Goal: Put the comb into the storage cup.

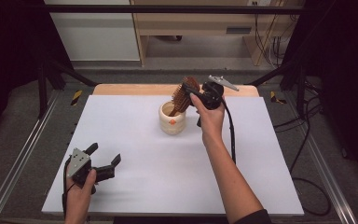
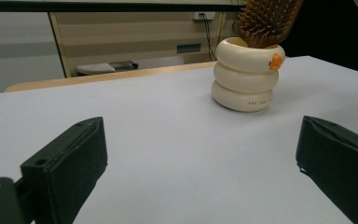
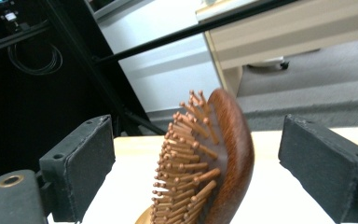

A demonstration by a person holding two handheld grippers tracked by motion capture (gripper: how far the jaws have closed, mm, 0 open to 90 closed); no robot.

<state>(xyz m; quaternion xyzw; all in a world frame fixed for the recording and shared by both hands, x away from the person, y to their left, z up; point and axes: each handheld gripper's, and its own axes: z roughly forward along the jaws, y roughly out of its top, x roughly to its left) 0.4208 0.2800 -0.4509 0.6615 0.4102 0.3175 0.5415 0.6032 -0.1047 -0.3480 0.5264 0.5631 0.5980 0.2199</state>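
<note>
bristles of hairbrush [image 3: 200,163] between open right hand-held gripper [image 3: 191,163] jaws.

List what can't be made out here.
- Hairbrush handle: hidden inside the cream cup, high view and left gripper view.
- Brush top: cut off by the upper edge, left gripper view.
- Small print low on the cup: too small to read.
- Cup rim: cut off by the bottom edge, right gripper view.
</note>
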